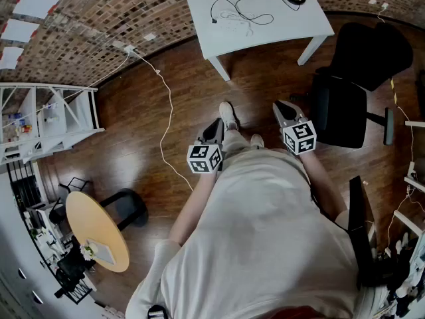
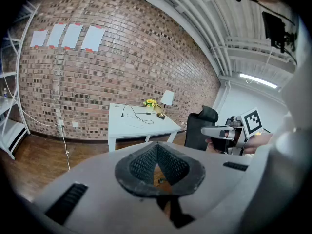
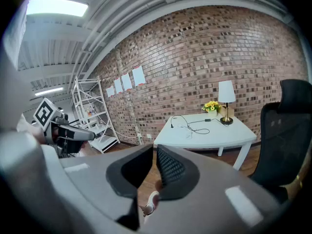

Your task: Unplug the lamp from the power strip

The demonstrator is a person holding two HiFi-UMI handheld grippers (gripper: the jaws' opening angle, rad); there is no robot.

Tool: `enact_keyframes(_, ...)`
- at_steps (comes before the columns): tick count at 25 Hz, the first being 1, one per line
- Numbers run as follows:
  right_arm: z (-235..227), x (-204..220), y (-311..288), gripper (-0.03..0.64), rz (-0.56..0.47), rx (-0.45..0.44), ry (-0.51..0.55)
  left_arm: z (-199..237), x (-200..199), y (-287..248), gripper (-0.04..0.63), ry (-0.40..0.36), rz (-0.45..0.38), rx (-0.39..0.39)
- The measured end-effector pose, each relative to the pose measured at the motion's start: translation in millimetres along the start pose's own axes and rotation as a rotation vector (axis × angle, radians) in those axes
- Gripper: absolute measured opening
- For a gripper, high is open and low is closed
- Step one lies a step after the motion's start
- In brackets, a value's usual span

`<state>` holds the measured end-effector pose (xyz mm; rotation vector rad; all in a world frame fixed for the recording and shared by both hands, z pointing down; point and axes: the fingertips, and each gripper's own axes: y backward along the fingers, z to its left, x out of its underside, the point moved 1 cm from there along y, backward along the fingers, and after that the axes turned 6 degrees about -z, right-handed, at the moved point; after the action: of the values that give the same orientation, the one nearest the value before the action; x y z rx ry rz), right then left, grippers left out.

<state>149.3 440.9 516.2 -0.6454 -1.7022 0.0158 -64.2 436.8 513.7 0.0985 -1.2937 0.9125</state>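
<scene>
lamp (image 3: 226, 94) well beyond both jaws, seemingly shut.

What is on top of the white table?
On the white table: a lamp, yellow flowers, a black cable, a white cable. No power strip shows; the spot behind the lamp is covered.

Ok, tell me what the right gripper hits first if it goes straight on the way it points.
Nothing close: ahead of the right gripper is open air. Tilted slightly down, it would probably reach the wooden floor before the white table, though depth is hard to judge.
</scene>
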Motion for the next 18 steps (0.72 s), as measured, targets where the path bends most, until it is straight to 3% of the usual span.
enact_keyframes(18, -15, -37, -121, 0.011, 0.025, 0.059, -0.03, 96, -60, -83, 0.002, -0.009, 0.041, 0.073)
